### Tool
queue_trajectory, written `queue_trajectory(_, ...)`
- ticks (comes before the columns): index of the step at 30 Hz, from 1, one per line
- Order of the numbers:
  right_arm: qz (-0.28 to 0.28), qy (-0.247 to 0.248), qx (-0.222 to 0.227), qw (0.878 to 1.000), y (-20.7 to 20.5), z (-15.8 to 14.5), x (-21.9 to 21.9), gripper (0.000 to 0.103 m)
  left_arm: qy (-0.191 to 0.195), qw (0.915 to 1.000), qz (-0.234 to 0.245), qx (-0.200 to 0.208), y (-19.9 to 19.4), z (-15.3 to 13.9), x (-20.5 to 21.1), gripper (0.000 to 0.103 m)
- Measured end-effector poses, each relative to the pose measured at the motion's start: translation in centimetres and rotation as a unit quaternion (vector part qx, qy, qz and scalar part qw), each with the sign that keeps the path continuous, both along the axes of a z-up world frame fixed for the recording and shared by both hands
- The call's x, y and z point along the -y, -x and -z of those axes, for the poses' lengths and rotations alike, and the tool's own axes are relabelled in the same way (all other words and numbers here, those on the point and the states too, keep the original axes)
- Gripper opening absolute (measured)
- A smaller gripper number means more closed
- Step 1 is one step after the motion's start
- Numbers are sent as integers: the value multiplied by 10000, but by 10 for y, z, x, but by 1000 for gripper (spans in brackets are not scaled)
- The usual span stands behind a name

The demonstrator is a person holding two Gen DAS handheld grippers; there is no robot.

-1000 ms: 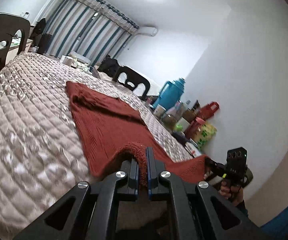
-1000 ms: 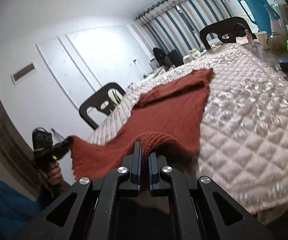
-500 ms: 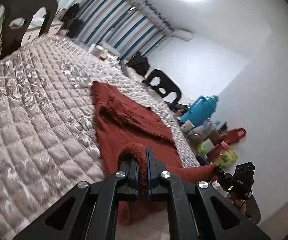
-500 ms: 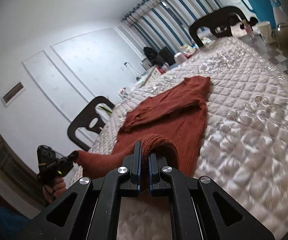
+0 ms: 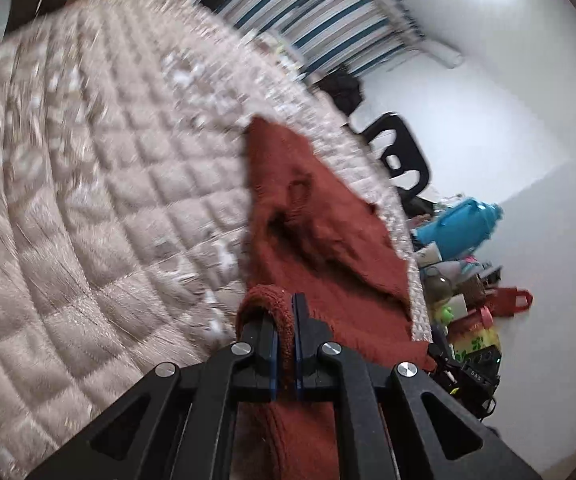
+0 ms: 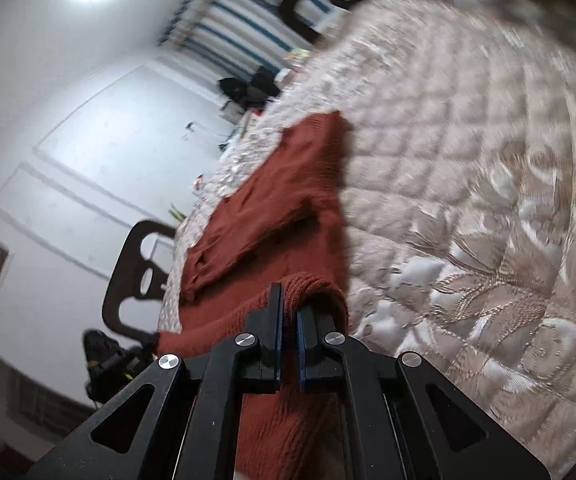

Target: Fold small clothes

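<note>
Sweater (image 5: 328,240) spread on quilted bed (image 5: 87,200), near hem lifted by both grippers.
Bed first: padded beige quilt, sweater lies along one side near its edge, a sleeve folded across the body. Sweater is rust-red knit; looks soft, floppy, light, a bit stretchy, likely to sag between holds and drag on the quilt, not slippery. Best held at the thick hem corners, as now. Left gripper (image 5: 283,320): fingers nearly closed, pinching a hem corner that loops over one finger. Right gripper (image 6: 288,320): fingers just starting to part, the other hem corner between them and draped over one finger. Blurry frames; chairs and clutter beyond.
</note>
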State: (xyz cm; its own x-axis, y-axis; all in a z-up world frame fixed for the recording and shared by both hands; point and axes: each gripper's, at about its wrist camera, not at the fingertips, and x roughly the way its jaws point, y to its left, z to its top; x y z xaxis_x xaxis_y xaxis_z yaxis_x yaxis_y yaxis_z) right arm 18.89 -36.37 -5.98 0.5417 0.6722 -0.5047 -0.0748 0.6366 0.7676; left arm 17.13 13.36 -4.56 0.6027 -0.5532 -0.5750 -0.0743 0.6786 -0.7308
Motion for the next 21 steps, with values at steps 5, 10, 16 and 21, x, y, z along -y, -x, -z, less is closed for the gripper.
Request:
queue_trajectory(5,165,-265,-225,9993,-6,6,3,9,251,9996,-56,-98,-2,7,-5,7)
queue_trajectory(10,340,-546,194,9977,-8,-10,9,19,385,9990,-74,230,-2,-6,-6,9)
queue_trajectory(16,569,-462,217,9971,-9,-15,16,19,380,9977,-475,286,0,-11,-21,14)
queue_trajectory(21,487,-102,386,9980,2,-20,11,19,59,9977,-531,407,19,-15,-26,28)
